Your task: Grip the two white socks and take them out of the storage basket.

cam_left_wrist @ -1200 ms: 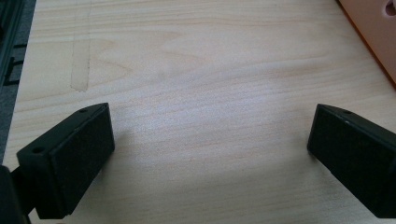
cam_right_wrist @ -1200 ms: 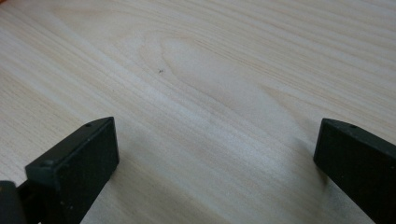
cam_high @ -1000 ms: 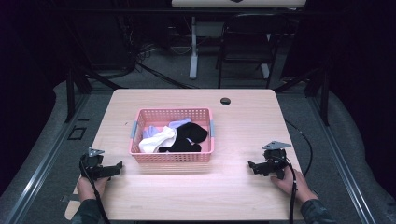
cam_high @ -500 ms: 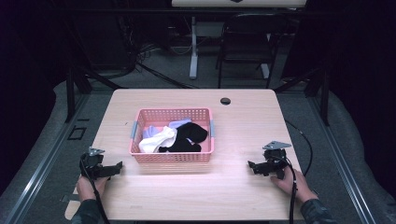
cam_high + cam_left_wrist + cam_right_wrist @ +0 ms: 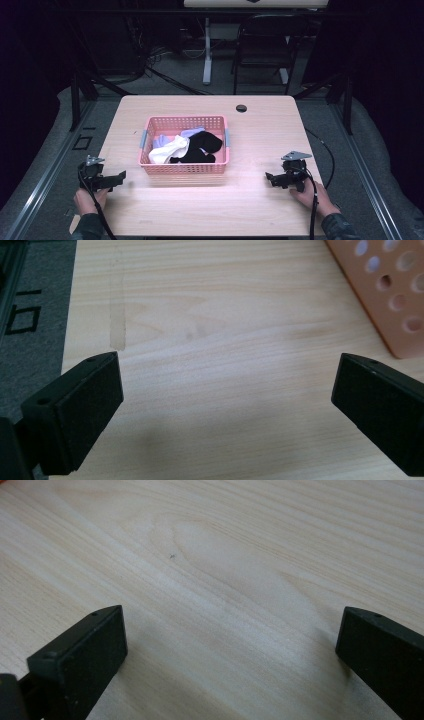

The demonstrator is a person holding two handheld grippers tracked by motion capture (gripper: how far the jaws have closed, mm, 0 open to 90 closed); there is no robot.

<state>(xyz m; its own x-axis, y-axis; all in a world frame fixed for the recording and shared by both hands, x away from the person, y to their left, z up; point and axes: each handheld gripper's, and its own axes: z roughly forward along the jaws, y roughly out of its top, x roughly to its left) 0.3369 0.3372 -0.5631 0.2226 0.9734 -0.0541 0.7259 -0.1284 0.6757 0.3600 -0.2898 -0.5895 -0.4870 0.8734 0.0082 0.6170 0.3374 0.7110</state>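
A pink plastic basket (image 5: 184, 167) stands mid-table holding a white sock (image 5: 167, 150), a black sock (image 5: 200, 147) and a pale lilac piece (image 5: 192, 133). My left gripper (image 5: 119, 178) rests on the table by its left front edge, open, with bare wood between its jaws; the basket corner (image 5: 395, 295) shows at the upper right of the left gripper view. My right gripper (image 5: 271, 179) rests at the right front of the table, open over bare wood, pointing toward the basket. Wide gaps separate the jaws of the left gripper (image 5: 227, 405) and of the right gripper (image 5: 230, 650).
The light wooden table (image 5: 260, 135) has a small round black grommet (image 5: 241, 108) near its far edge. A dark chair (image 5: 260, 50) and a desk leg (image 5: 206, 50) stand behind the table. Grey floor (image 5: 30, 300) lies beyond the table's left edge.
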